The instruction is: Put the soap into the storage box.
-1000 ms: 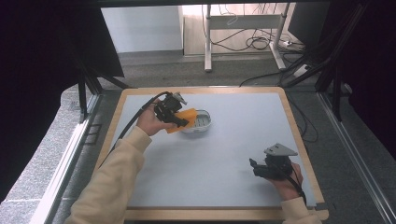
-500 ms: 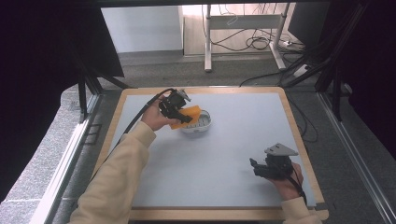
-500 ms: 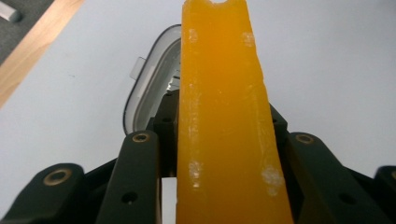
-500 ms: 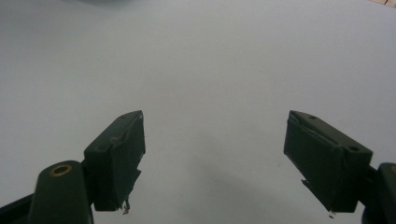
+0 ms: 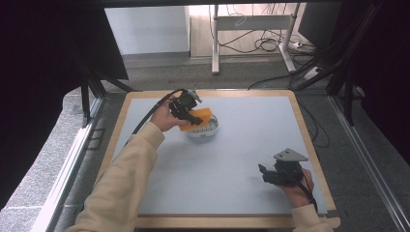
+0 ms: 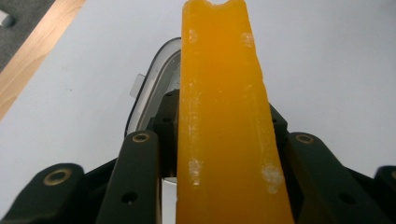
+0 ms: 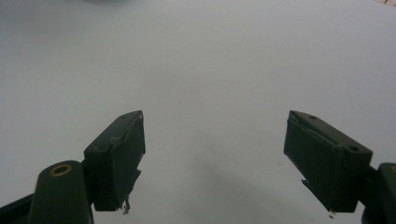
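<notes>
Left gripper (image 5: pixel 193 117) is clamped on an orange slab (image 5: pixel 199 117), held above the white bowl (image 5: pixel 207 130) at the table's (image 5: pixel 251 121) far left; in the left gripper view the slab (image 6: pixel 224 116) runs straight out between the jaws, edge-on, with the bowl's rim (image 6: pixel 149 88) showing below and to its left; whether the slab touches the bowl I cannot tell

Right gripper (image 5: pixel 270 175) rests low near the near right corner, jaws wide apart and holding nothing; its own view has bare table (image 7: pixel 201 60) ahead; well apart from the bowl

Step in hand, as I judge it: placing the slab into the bowl

To do it well:
- centre the slab's far end over the bowl opening before lowering; it looks offset toward one rim now
- tip the slab down so the free end goes in first; come down slowly
- keep the grip firm until the slab bears on the bowl floor or wall; then part the jaws just enough
- bowl looks light and could skid or tip if the slab pushes the rim sideways; press straight down, not across
- right gripper could steady the bowl if needed; otherwise keep it clear
- back out along the slab's line so the jaws do not drag it out again
</notes>
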Tool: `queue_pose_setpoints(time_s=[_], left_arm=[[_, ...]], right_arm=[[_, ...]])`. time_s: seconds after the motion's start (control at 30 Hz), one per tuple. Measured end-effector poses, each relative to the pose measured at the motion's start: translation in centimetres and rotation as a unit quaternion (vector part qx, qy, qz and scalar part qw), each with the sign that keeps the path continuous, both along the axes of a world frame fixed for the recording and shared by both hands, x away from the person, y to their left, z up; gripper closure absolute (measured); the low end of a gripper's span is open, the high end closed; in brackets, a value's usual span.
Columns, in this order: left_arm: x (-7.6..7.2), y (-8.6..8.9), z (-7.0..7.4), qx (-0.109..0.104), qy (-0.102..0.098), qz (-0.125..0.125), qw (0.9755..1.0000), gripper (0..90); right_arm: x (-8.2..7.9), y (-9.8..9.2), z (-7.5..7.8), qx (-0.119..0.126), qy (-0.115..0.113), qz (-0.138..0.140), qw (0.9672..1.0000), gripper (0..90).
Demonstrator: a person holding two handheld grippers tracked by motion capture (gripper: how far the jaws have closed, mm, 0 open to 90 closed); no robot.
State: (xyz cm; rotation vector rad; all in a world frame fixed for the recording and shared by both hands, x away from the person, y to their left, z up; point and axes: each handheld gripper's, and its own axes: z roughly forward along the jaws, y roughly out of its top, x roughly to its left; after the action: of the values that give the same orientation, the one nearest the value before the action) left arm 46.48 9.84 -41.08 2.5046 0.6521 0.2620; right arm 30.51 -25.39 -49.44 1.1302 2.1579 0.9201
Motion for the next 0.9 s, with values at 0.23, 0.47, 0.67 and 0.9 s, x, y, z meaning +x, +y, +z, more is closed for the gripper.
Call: queue_pose_setpoints(time_s=[0.23, 0.47, 0.67, 0.9], left_arm=[[0.8, -0.2, -0.2, -0.012, 0.004, -0.008, 0.9999, 62.0], [1.6, -1.0, -0.6, -0.008, 0.004, -0.016, 0.9998, 62.0], [2.2, -1.5, -1.2, -0.014, 0.010, -0.023, 0.9996, 62.0], [2.8, -2.0, -1.8, -0.003, 0.018, -0.036, 0.9992, 62.0]], right_arm=[[0.0, -0.1, 0.0, 0.001, 0.001, -0.003, 1.0000, 20.8], [0.0, -0.2, -0.1, 0.002, 0.002, -0.006, 1.0000, 20.8], [-0.1, -0.2, -0.1, 0.000, 0.000, -0.005, 1.0000, 20.9], [0.0, -0.3, -0.1, 0.000, 0.001, -0.007, 1.0000, 20.9]])
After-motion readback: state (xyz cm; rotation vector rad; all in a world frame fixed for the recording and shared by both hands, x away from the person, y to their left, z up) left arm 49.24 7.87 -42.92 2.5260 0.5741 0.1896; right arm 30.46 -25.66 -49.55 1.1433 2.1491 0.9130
